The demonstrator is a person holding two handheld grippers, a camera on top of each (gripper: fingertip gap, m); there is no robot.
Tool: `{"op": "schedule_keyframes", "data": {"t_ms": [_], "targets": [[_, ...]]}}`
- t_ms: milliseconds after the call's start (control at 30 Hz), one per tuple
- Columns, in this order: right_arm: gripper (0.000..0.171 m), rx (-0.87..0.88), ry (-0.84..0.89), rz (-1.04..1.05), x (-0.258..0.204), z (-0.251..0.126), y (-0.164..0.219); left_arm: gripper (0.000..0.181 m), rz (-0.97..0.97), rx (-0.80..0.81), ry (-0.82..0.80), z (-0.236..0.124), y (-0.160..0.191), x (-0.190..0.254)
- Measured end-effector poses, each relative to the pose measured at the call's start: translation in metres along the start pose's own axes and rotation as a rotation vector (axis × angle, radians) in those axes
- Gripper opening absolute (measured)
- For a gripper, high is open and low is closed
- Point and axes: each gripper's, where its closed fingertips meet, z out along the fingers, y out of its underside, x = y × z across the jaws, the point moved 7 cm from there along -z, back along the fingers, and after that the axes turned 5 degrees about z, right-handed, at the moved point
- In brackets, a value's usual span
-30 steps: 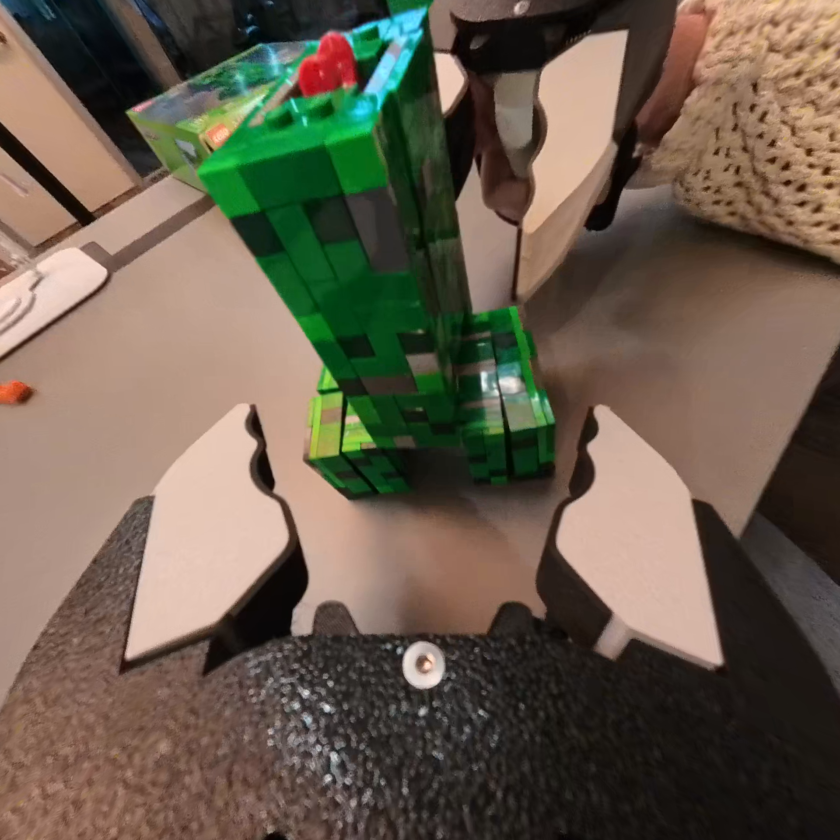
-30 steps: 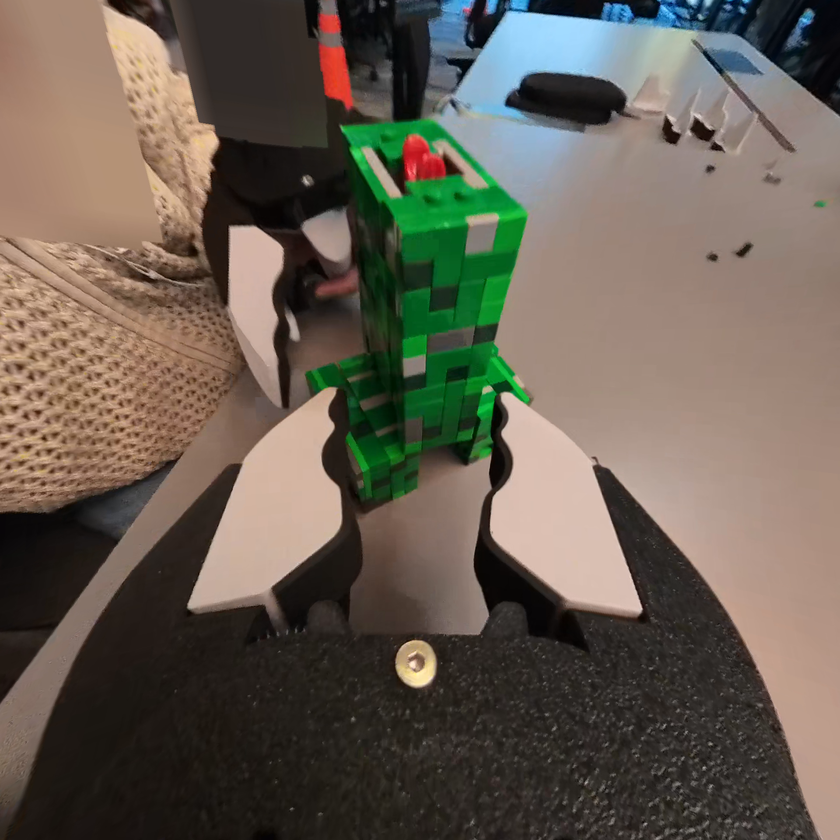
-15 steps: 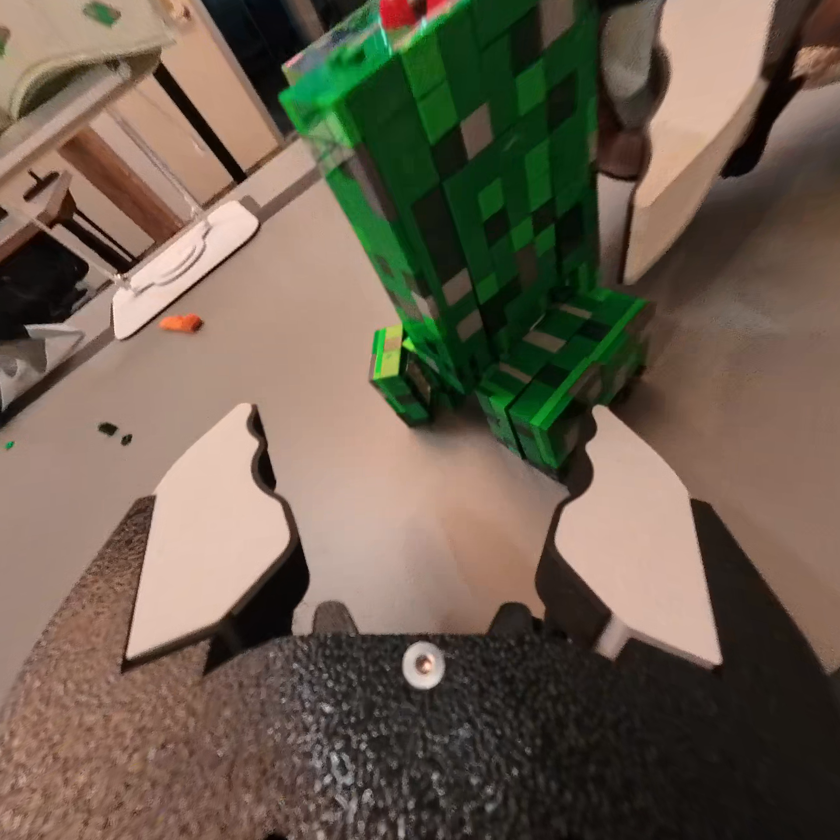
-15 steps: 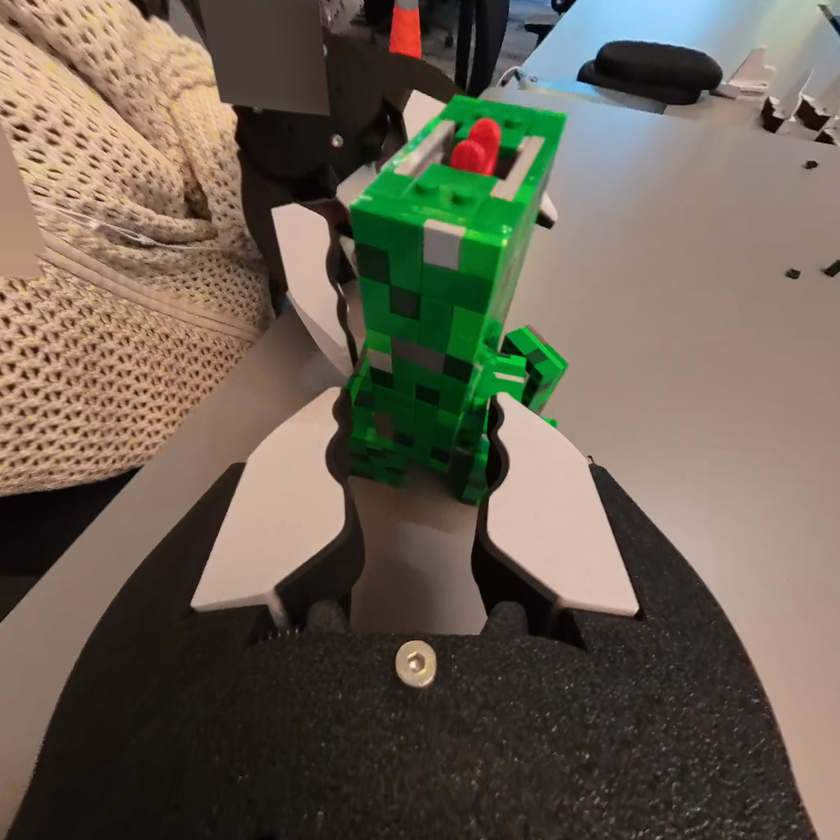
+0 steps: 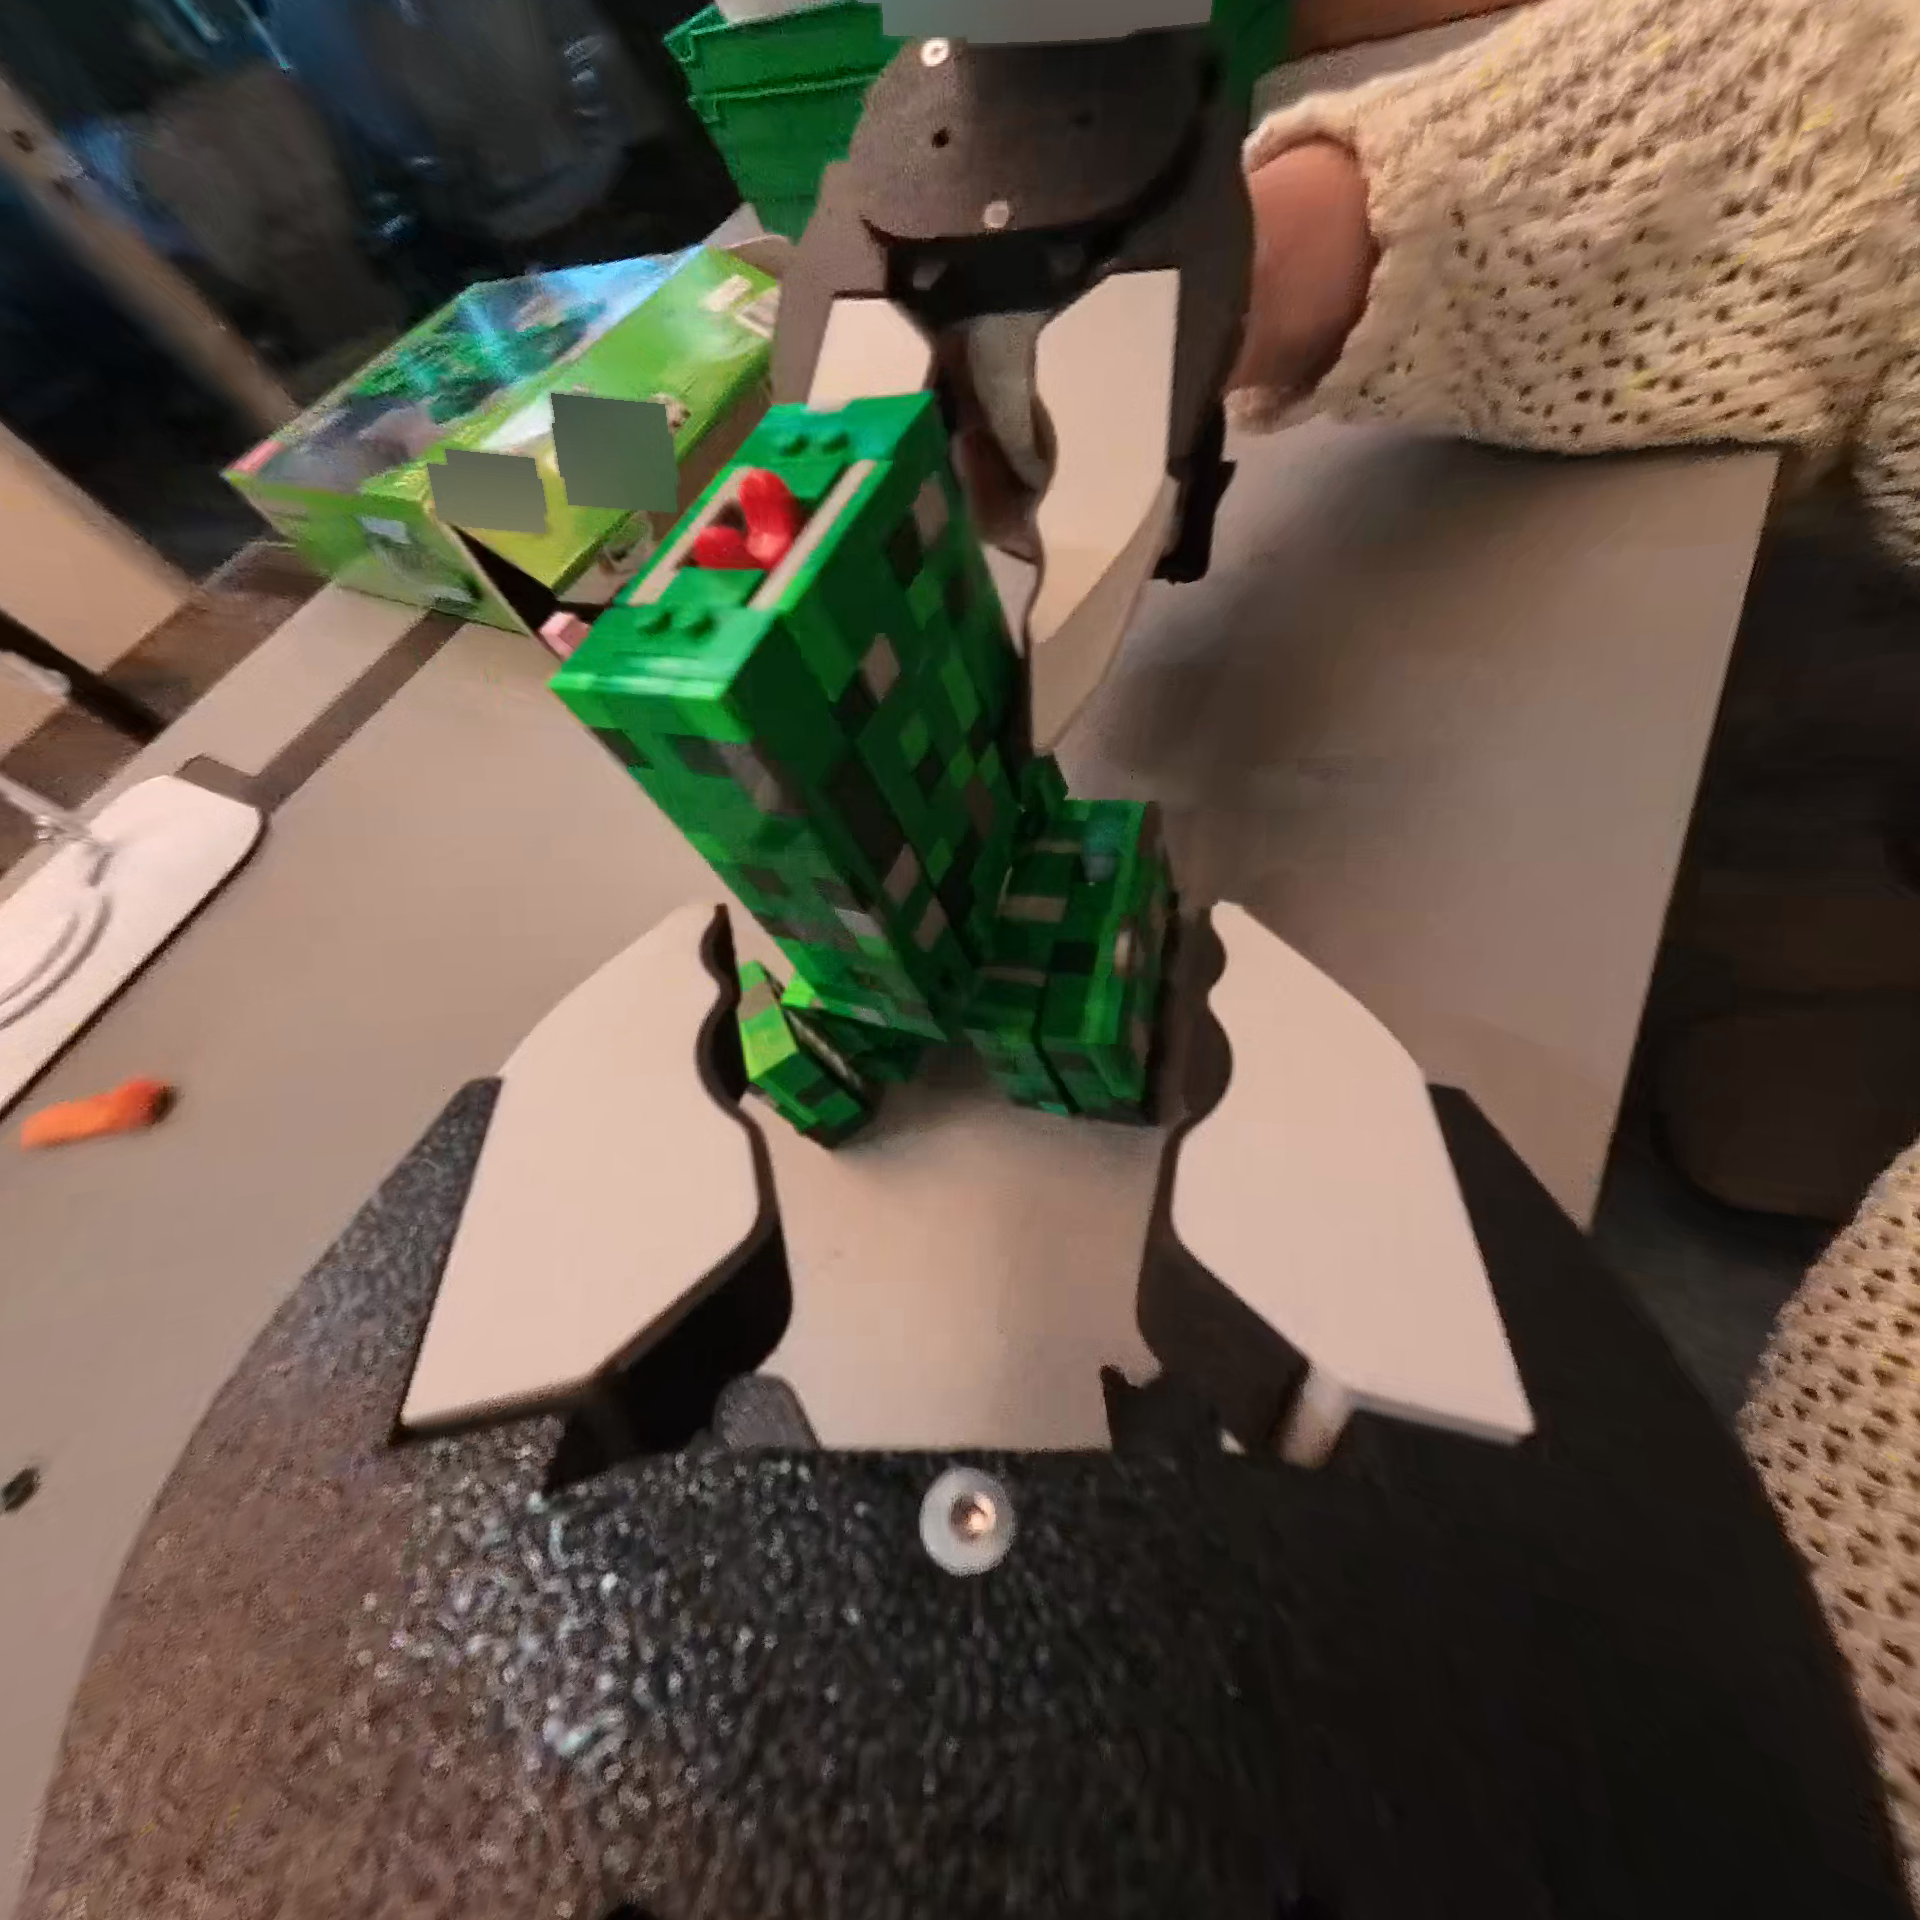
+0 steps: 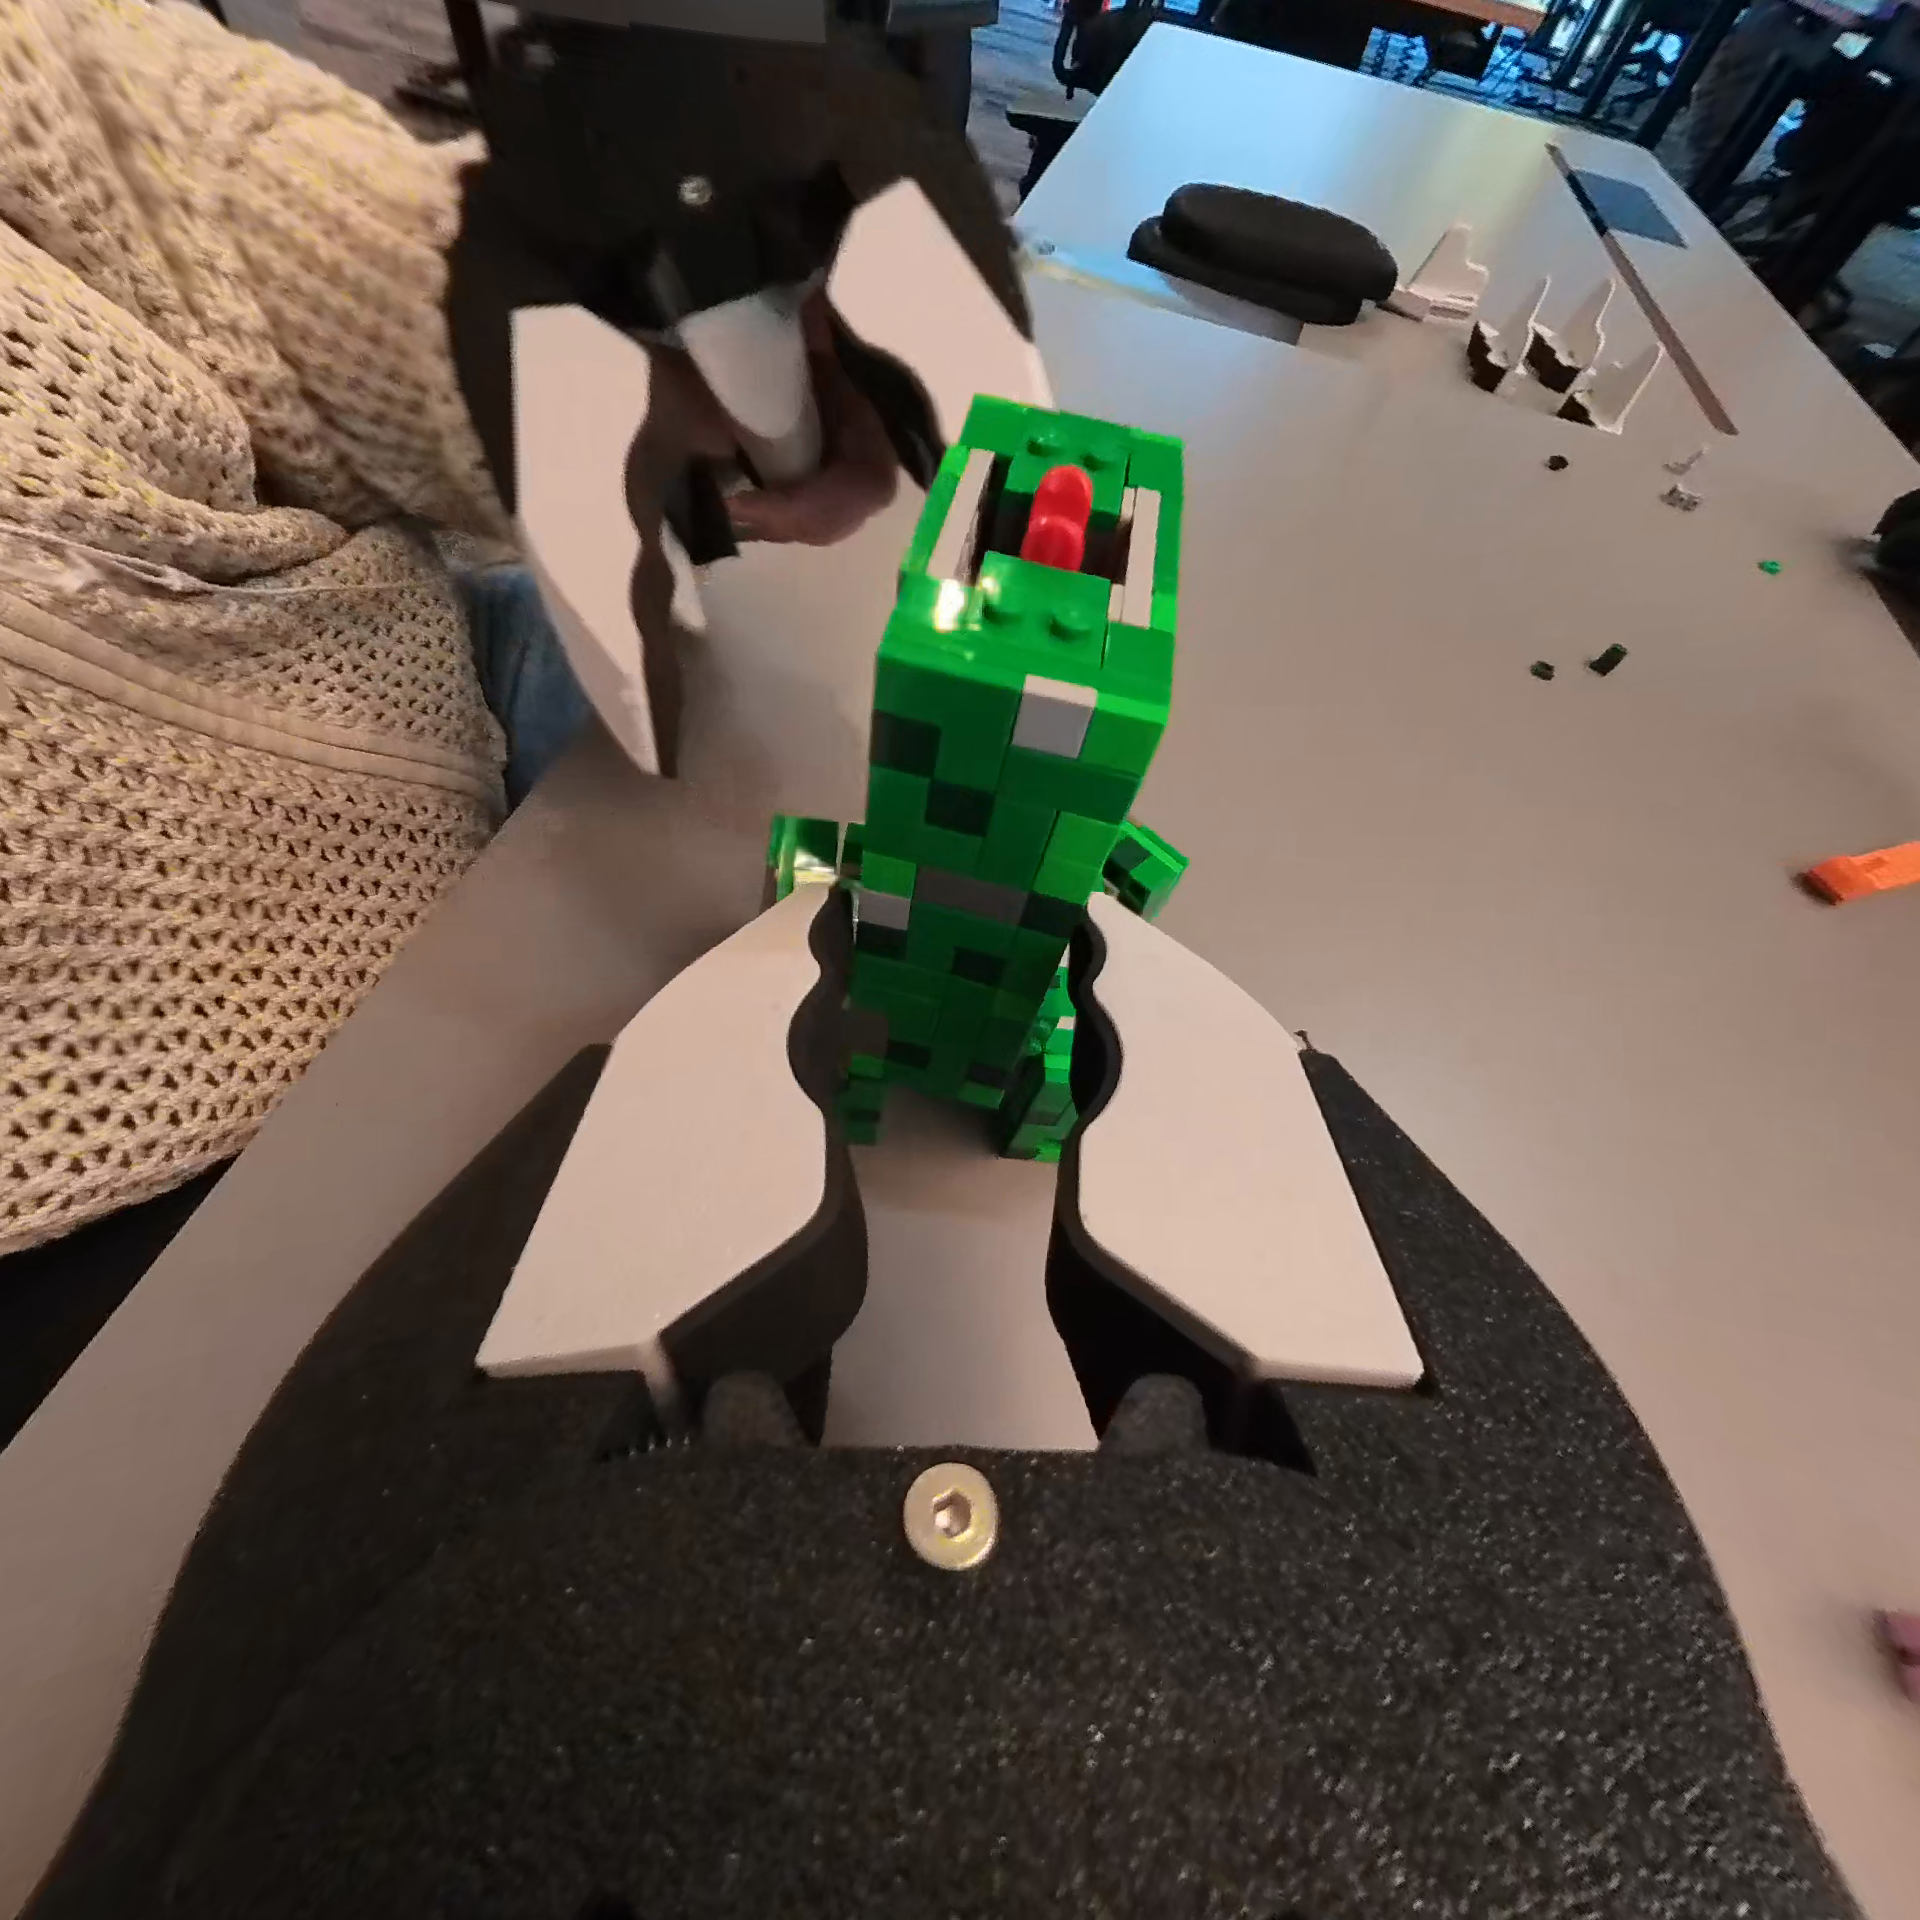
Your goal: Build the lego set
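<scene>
item: green block figure (image 6: 1003, 831), tall column on short legs, standing near the front edge of the grey table (image 6: 1455, 987). open top holds red pieces (image 6: 1055, 514) between two grey strips. in the left wrist view the figure (image 5: 862, 748) leans to the left, one foot raised off the table; whether that is true tilt or lens effect cannot be told.

item: right gripper (image 6: 961, 971), low and level behind the figure, jaws pinching the lower body of the figure from both sides, white fingers (image 6: 717, 1091) touching the green blocks. seen from the left wrist view this gripper (image 5: 1081, 582) comes down steeply from above the figure, held by a hand (image 5: 1304, 270) in a cream knit sleeve (image 5: 1662, 208).

item: left gripper (image 5: 961, 1023), low on the table in front of the figure's feet, jaws spread with a foot just inside each fingertip; contact on the right side cannot be told. in the right wrist view it (image 6: 748, 582) hangs left of the figure, tips pointing down, apart from the column.

item: green box (image 5: 499, 488), beyond the figure on the left.

item: orange tool (image 6: 1865, 868), right of the figure, well apart.

item: small dark bits (image 6: 1605, 657), farther right of the figure.

item: black pad (image 6: 1262, 255), far beyond the figure.
</scene>
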Motion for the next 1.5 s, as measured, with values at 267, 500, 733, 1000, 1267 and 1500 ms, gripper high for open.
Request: {"op": "schedule_keyframes", "data": {"t_ms": [267,500,733,1000,1267,1500], "targets": [[0.038,-0.004,-0.02,0.025,0.003,-0.002,0.001,0.113,-0.251,0.054,-0.265,0.008,0.009,-0.027],[0.038,0.022,0.096,0.191,-0.003,0.011,-0.006,0.14,-0.049,-0.169,-0.486,0.015,0.014,0.028],[0.037,0.02,0.171,0.065,-0.018,0.017,-0.008,0.146,-0.16,-0.222,-0.477,0.039,0.021,0.022],[0.037,0.05,0.157,0.071,-0.012,0.015,-0.007,0.145,-0.098,-0.257,-0.561,0.049,0.028,0.015],[0.037,0.083,0.11,0.025,-0.004,0.013,-0.002,0.136,-0.075,-0.22,-0.472,0.046,0.028,0.02],[0.037,0.091,0.054,0.037,0.006,0.011,-0.002,0.111,0.009,-0.012,-0.274,0.018,0.021,0.019]]}}
